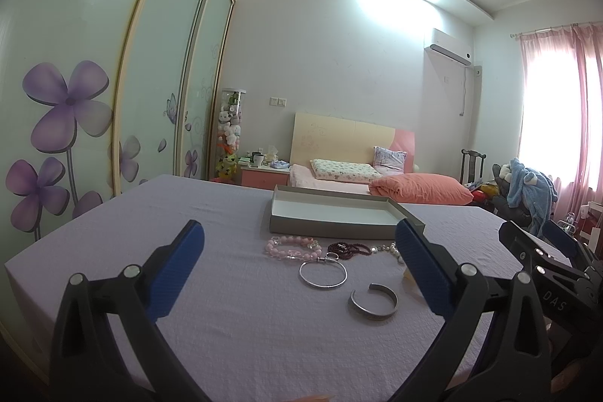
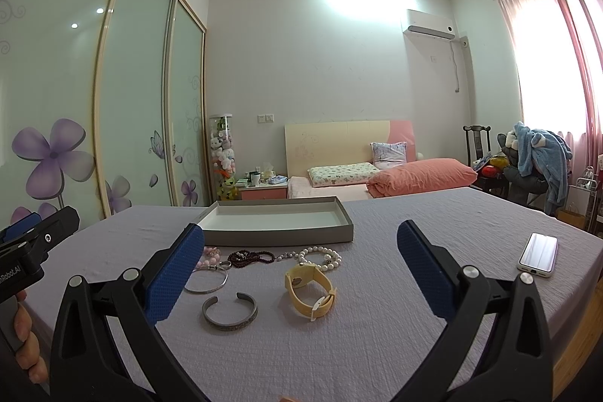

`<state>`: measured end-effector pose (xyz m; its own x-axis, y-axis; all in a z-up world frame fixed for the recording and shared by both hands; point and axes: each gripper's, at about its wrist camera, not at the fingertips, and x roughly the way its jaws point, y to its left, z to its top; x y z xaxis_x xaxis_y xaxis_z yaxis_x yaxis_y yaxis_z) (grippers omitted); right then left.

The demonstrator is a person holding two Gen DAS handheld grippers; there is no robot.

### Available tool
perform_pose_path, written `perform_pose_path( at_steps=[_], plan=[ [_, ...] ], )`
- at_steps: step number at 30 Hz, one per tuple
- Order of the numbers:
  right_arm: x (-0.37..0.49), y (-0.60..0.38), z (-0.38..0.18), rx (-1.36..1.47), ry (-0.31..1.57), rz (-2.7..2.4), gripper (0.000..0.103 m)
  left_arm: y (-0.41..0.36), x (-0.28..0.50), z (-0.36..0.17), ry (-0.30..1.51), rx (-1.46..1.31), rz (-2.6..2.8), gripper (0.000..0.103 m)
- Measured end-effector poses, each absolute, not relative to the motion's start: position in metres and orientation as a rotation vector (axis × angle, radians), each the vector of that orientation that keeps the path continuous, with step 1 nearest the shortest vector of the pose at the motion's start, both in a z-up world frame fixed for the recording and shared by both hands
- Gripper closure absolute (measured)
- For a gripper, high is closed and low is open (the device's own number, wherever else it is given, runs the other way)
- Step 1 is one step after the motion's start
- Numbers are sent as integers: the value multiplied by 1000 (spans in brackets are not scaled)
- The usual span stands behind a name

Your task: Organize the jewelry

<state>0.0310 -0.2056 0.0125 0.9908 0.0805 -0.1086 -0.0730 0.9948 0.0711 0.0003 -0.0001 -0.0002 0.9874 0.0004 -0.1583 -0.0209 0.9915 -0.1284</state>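
While both grippers hover above the lavender-covered tabletop [image 2: 377, 345], their jaws stand spread wide and hold nothing. From its own camera, the left gripper [image 1: 299, 243] frames most of the jewelry: a pink bead bracelet [image 1: 292, 247] far left, a dark red bead strand [image 1: 348, 246] just right of it, and pearls [image 1: 392, 249] partly hidden behind the right finger. Nearer lie a thin silver bangle [image 1: 323, 273] and, nearer still and to the right, an open silver cuff [image 1: 374, 302]. A shallow grey box with a white inside [image 1: 339, 226] sits just beyond the row of beads.

Through the right gripper [image 2: 300, 243] camera, a yellow watch [image 2: 311, 289] lies on its side to the right of the cuff, touching the pearl strand at its far end. A phone [image 2: 538, 254] lies screen up at the far right, well apart from the jewelry. At that view's left edge, the other gripper's body shows, held by a hand [image 2: 26, 341].
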Motion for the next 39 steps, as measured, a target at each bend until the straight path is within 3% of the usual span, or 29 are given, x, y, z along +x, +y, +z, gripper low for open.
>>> perform_pose_path(
  at_steps=[39],
  plan=[
    [32, -207, 5, 73, 115, 79, 2, -5, -3, 3, 158, -127, 16, 4]
  ],
)
